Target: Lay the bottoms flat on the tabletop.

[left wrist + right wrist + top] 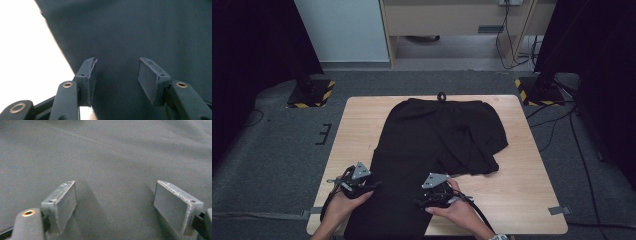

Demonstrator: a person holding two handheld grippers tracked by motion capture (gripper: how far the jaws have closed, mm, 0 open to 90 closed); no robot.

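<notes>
Both tongs open at the near end of the trousers, ready to take hold.

The black trousers (432,155) lie flat on the counter (357,125), waistband far, one leg folded across. The left tongs (371,186) stand open at the leg's left edge, the right tongs (418,201) open over the cloth, nothing pinched. To do this well, I'd set each pair low on the hem, catch both layers, close firmly, then lift evenly.

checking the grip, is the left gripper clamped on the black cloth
No: in the left gripper view the left gripper stands open over the black cloth, nothing pinched between.
</notes>
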